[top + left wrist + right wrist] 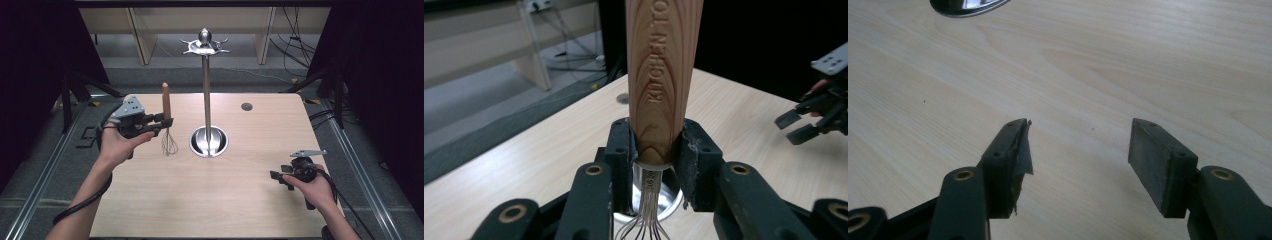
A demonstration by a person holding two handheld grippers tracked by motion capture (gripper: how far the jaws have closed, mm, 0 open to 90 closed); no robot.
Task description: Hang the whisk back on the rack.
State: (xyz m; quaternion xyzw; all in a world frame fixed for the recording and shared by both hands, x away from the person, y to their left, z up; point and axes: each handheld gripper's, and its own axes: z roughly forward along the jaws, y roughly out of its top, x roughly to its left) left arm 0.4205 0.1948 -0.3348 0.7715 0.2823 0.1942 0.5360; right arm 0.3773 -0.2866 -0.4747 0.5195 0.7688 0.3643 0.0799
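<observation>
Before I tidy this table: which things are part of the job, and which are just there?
In the job:
whisk, held upright in the left gripper
hook stand

Just there:
right gripper, open, nothing between its jaws
table hole

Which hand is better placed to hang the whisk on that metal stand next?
Left, probably. The left gripper is already shut on the whisk, holding it upright just left of the stand. The right gripper sits open and empty near the table's right edge, farther from the stand.
</observation>
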